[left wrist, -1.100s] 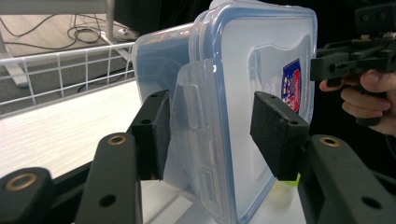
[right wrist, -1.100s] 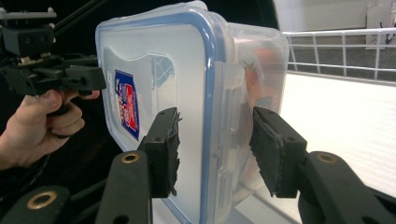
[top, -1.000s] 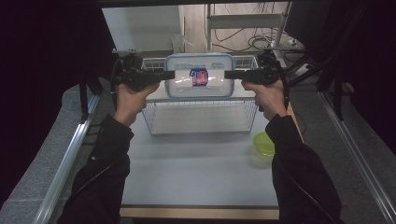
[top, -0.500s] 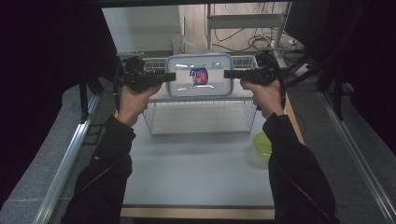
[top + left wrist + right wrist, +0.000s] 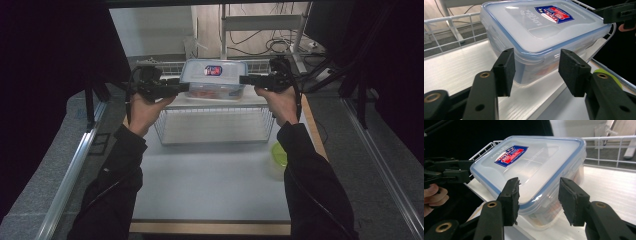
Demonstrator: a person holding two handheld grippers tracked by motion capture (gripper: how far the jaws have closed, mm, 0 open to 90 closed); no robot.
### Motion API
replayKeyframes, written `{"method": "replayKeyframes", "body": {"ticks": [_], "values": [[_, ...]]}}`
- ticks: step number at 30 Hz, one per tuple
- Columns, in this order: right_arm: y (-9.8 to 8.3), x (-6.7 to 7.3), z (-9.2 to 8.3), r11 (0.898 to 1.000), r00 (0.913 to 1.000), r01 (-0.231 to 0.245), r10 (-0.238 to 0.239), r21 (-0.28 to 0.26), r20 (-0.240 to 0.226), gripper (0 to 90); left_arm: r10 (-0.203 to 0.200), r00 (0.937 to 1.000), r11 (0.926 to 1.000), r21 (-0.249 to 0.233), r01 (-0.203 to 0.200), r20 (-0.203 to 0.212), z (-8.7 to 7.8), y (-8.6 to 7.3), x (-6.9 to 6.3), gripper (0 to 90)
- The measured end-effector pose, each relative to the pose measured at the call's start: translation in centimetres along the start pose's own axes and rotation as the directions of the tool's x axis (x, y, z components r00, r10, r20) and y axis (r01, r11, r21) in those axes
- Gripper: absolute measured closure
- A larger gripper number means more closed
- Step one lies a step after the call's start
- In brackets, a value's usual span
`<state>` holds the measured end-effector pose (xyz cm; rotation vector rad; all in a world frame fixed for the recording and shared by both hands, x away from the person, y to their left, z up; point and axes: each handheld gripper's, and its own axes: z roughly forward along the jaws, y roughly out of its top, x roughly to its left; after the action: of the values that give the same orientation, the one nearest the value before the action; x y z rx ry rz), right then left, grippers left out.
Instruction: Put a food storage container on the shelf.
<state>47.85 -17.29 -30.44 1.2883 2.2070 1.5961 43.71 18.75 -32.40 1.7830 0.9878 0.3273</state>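
A clear plastic box (image 5: 215,82) with a blue-rimmed lid and a red-and-blue sticker holds reddish food. It is low over the white board (image 5: 260,103) that tops a wire basket (image 5: 215,127); I cannot tell whether it rests there. My left gripper (image 5: 186,88) is shut on the box's left end, and its pads (image 5: 505,71) flank the rim of the box (image 5: 544,27). My right gripper (image 5: 242,79) is shut on the right end, with the box (image 5: 531,165) between its pads (image 5: 570,200). In the right gripper view, the left gripper (image 5: 461,173) shows at the far end.
A yellow-green bowl (image 5: 279,152) stands on the pale table (image 5: 210,185) by my right forearm. Metal rails run along both table sides. Shelving legs and cables stand behind the basket.
The box has settled slightly lower and farther back over the board. Both hands kept almost still with their hold on it.
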Motion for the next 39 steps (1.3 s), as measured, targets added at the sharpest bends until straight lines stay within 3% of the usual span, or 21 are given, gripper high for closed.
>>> {"method": "replayKeyframes", "body": {"ticks": [5,8,11,13,17,22,26,30,33,39], "values": [[-0.2,0.8,-0.7,0.997,0.9946,0.081,-0.080,-0.015,0.067,58.0,0.018,0.9998,0.9995,-0.027,-0.018,-0.005,-0.7,-0.2,-0.1,44.0],[-0.7,1.4,-1.7,0.994,0.9925,0.107,-0.105,-0.037,0.064,70.6,0.027,0.9996,0.9985,-0.047,-0.028,-0.007,-1.4,-0.5,0.0,45.7],[-2.0,2.3,-2.1,0.985,0.9828,0.171,-0.167,-0.038,0.079,83.6,0.025,0.9997,0.9984,-0.050,-0.025,-0.005,-1.6,-1.2,0.1,54.8],[-3.1,2.8,-1.6,0.978,0.9767,0.207,-0.206,0.000,0.060,87.5,0.020,0.9997,0.9989,-0.043,-0.021,-0.014,-1.4,-1.5,0.2,64.3],[-4.0,3.0,-0.1,0.968,0.9663,0.245,-0.248,0.055,0.069,88.7,0.010,0.9998,0.9998,-0.017,-0.010,-0.017,-0.3,-2.0,0.1,74.1],[-3.7,2.4,0.5,0.970,0.9668,0.235,-0.239,0.059,0.089,89.3,0.021,0.9993,0.9997,-0.007,-0.021,-0.032,0.6,-2.0,-0.2,74.5],[-3.6,1.7,0.6,0.979,0.9757,0.198,-0.202,0.047,0.085,89.2,0.013,0.9990,0.9999,-0.009,-0.014,-0.042,1.0,-2.0,-0.2,73.5],[-3.6,1.4,0.5,0.981,0.9777,0.186,-0.190,0.049,0.089,87.5,0.040,0.9986,0.9991,-0.013,-0.040,-0.035,0.8,-2.3,-0.6,72.6],[-3.9,1.3,0.1,0.984,0.9817,0.173,-0.175,0.036,0.075,82.5,0.056,0.9979,0.9982,-0.022,-0.056,-0.032,0.3,-2.6,-0.9,67.7],[-4.9,1.7,-0.6,0.983,0.9814,0.183,-0.184,0.030,0.053,66.6,0.099,0.9949,0.9946,-0.030,-0.100,-0.018,-0.6,-4.3,-2.0,52.6]]}}
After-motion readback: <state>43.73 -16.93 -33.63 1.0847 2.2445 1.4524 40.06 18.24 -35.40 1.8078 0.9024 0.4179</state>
